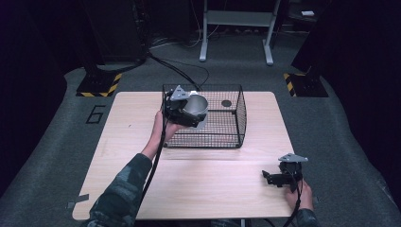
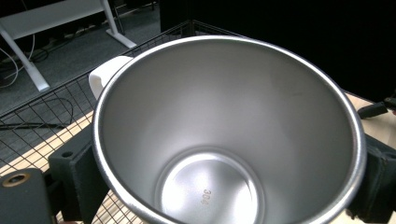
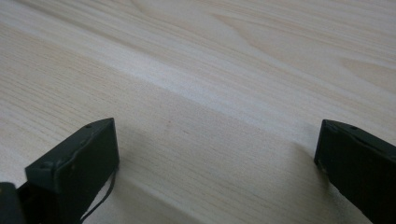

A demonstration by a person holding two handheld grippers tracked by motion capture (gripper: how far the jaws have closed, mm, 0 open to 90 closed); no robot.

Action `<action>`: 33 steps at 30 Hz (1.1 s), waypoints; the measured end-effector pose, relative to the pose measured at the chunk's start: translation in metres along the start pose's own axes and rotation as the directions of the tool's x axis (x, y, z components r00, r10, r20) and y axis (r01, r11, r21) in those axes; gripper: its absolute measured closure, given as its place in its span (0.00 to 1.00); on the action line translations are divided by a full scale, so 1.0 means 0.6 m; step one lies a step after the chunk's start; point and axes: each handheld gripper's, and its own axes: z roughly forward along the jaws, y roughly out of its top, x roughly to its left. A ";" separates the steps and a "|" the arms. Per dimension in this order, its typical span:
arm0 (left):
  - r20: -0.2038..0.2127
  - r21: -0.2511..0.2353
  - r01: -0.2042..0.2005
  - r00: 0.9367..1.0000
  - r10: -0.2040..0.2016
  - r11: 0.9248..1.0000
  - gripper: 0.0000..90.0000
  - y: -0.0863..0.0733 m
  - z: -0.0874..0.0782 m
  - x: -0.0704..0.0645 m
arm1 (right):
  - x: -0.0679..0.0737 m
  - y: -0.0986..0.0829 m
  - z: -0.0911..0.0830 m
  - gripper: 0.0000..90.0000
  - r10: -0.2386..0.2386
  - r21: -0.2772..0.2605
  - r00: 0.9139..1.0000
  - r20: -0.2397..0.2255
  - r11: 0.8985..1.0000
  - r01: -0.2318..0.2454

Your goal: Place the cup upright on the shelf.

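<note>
The left gripper (image 1: 185, 112) grips a steel cup (image 1: 195, 106) above the wire basket (image 1: 227, 135) near the table's far edge. The right gripper (image 1: 276, 178) rests open at the near-right corner. The smooth cup may slip and strike the basket rim.

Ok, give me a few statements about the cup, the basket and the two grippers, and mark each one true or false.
1. The left gripper holds a steel cup. True.
2. The cup has liquid in it. False: it is empty, its bare bottom shows.
3. The right gripper has its jaws apart, with nothing between them. True.
4. The wire basket sits on the floor. False: it stands on the table.
5. The right gripper is inside the basket. False: it is low over the table's near right part, apart from the basket.
</note>
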 end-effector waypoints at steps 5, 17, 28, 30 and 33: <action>-0.006 0.006 0.006 1.000 -0.006 1.000 0.08 0.001 0.015 0.010 | 0.000 0.000 0.000 0.00 0.000 0.001 1.000 -0.001 1.000 0.000; -0.010 0.034 0.010 1.000 -0.010 0.999 0.08 -0.003 0.053 0.033 | 0.000 0.000 0.001 0.00 0.000 -0.005 1.000 0.000 1.000 0.000; -0.005 0.067 -0.002 1.000 0.002 0.998 0.09 -0.012 0.084 0.047 | 0.000 0.000 0.000 0.00 -0.004 -0.004 1.000 0.000 1.000 0.004; -0.001 0.072 -0.001 1.000 0.001 0.997 0.09 -0.014 0.090 0.048 | 0.000 0.000 0.000 0.00 -0.003 0.002 1.000 -0.001 1.000 0.003; -0.002 0.077 -0.008 1.000 0.008 0.997 0.09 -0.016 0.098 0.050 | 0.000 0.000 0.000 0.00 -0.001 -0.002 1.000 0.000 1.000 0.001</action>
